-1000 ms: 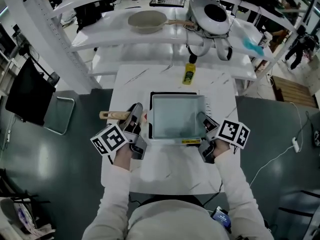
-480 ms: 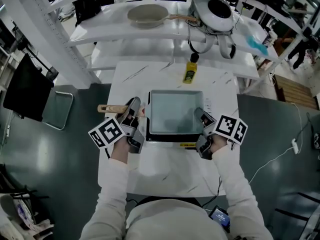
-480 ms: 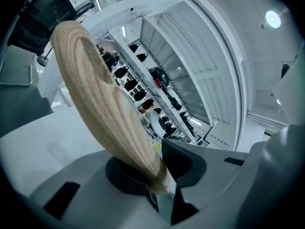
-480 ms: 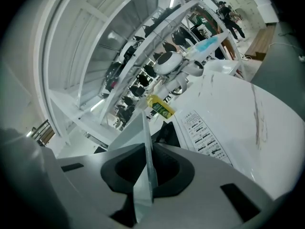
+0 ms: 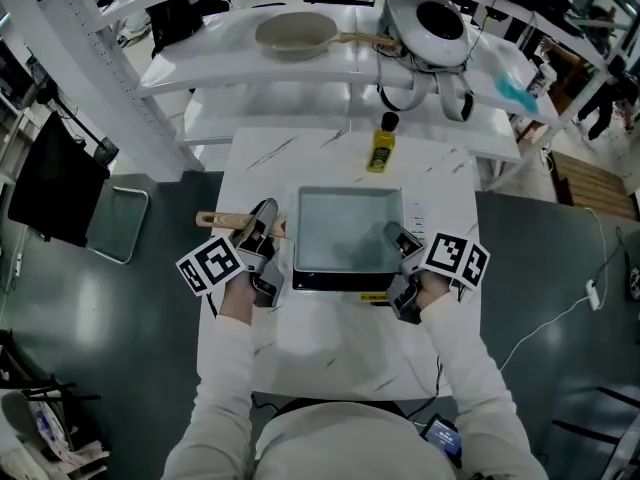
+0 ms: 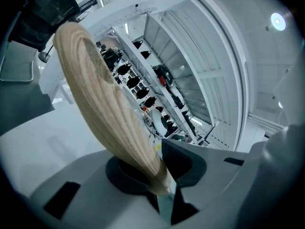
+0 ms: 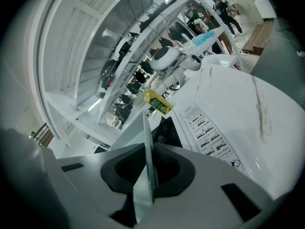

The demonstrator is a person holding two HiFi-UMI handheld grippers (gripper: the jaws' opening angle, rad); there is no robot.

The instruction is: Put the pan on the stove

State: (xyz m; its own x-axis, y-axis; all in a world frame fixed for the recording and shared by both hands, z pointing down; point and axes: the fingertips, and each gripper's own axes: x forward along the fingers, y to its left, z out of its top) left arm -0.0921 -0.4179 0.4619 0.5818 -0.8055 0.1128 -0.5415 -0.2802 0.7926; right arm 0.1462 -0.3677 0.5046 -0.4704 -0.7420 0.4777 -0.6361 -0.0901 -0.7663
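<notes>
The left tongs (image 5: 266, 218) grip the square pan's (image 5: 345, 230) wooden handle (image 5: 218, 218); the right tongs (image 5: 396, 234) pinch its rim, over the stove (image 5: 340, 282).

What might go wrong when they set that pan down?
1. The right gripper pinches only the thin rim of the pan, so it might slip and the pan could tip.
2. The left gripper holds the rounded wooden handle, which might twist in its jaws.
3. The pan hides most of the stove, so it might land off-centre.
</notes>
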